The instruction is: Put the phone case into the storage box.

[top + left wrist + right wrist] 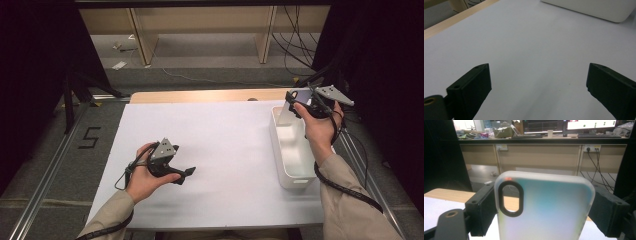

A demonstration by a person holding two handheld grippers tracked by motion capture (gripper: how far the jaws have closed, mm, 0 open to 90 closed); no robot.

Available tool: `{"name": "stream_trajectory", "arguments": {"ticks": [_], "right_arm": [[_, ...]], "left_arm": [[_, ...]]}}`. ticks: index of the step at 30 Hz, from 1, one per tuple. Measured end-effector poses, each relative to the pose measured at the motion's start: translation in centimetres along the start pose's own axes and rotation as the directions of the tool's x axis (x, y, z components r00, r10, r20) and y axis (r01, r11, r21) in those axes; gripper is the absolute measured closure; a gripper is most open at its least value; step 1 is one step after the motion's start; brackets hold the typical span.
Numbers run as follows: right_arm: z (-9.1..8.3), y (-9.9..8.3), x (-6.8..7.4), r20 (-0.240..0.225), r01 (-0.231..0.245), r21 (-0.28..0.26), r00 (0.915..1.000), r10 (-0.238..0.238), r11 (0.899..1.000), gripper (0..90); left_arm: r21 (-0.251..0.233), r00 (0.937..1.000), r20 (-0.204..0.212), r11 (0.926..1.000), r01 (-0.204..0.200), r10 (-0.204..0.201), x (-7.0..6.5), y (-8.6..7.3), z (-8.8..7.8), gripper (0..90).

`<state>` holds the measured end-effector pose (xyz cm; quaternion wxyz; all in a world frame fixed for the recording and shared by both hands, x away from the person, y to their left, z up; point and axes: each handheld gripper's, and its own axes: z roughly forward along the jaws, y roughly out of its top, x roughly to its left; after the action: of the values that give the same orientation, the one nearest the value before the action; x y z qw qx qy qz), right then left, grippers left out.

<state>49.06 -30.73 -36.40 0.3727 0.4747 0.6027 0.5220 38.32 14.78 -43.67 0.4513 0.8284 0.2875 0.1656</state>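
The right gripper view gives the good look: the phone case (544, 207) is frosted, translucent white with a black oval camera cutout, clamped by its edges in the right gripper (544, 210). From the high view it's held up over the far end of the white bin (290, 172). Left gripper (187, 172) hovers over the counter (225, 150), jaws wide, holding nothing.

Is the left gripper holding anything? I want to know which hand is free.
No, the left gripper stands open over the bare white table cover, with nothing between its jaws.
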Motion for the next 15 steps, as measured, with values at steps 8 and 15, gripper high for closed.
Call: {"name": "stream_trajectory", "arguments": {"ticks": [8,15], "right_arm": [[0.23,0.03,-0.08,0.002,-0.001,0.000,1.0000,0.001,1.000,17.7],[0.38,0.06,-0.07,0.003,-0.001,0.005,1.0000,0.001,1.000,17.7]], "left_arm": [[-0.002,1.0000,0.000,1.0000,-0.001,0.001,-0.04,0.04,-0.02,5.6],[-0.001,1.0000,0.000,1.0000,-0.002,0.002,-0.02,0.04,-0.04,5.6]]}}
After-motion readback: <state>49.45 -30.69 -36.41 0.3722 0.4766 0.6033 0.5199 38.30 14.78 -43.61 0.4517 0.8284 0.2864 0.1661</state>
